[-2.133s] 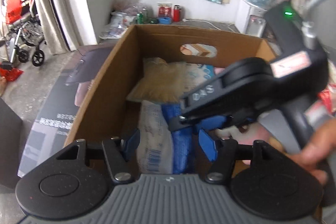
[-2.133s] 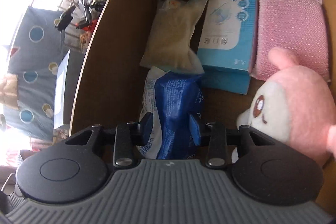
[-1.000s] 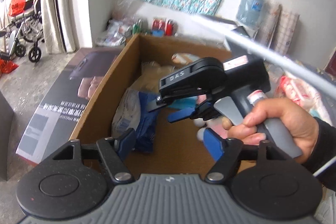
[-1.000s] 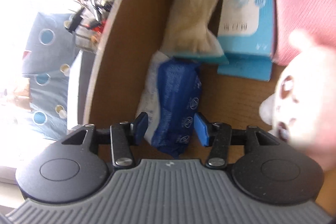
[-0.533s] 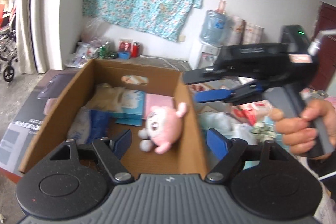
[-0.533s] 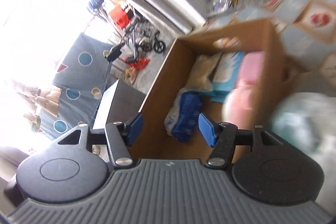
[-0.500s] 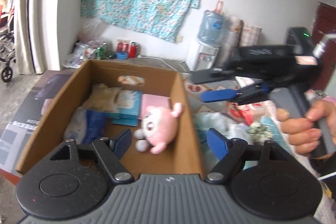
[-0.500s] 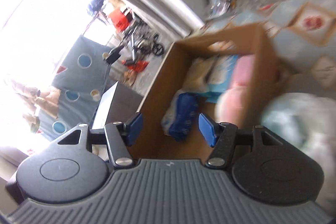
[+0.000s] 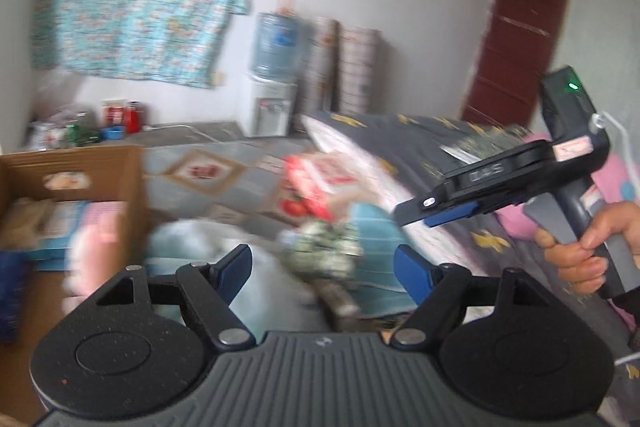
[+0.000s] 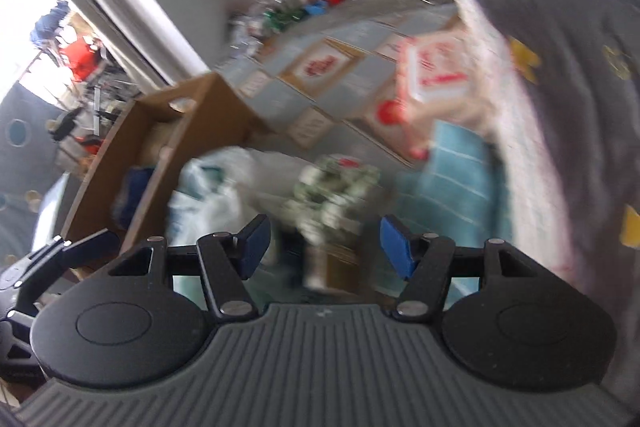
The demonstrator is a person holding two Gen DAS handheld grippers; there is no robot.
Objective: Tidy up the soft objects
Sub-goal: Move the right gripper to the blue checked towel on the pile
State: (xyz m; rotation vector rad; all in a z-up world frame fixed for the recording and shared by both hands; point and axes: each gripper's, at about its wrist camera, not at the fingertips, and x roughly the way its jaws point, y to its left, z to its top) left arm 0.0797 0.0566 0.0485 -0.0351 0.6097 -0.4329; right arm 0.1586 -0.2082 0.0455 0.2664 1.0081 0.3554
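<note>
Two grippers: both were away from the cardboard box, over a blurred heap of soft things on the floor.
Left gripper [image 9: 322, 263]: its blue pads stood wide apart with nothing between them; it pointed down toward the heap.
Right gripper [image 10: 325, 241]: its jaws had just been opening and stood apart, empty; seen from the left wrist it was held level by a hand [image 9: 588, 247] at the right.
Cardboard box [image 9: 134, 187]: open at the top, at the left in both views, beside the heap.
Pink plush toy [image 9: 92, 247]: inside the box near its right wall, blurred.
Other things in the box: a pink cloth [image 9: 106, 211], a light blue pack [image 9: 66, 213], a beige bag [image 9: 22, 217] and a dark blue pack [image 9: 10, 291].
White plastic bag [image 10: 212, 187]: on the floor just outside the box's right wall.
Green and white bundle [image 10: 332, 187]: in the middle of the heap, ahead of both grippers; too blurred to tell what it was.
Light blue checked cloth [image 10: 448, 187]: right of the bundle, against the grey quilt.
Red and white pack [image 9: 320, 183]: behind the bundle.
Grey quilt with yellow marks [image 10: 560, 47]: spread along the right side.
</note>
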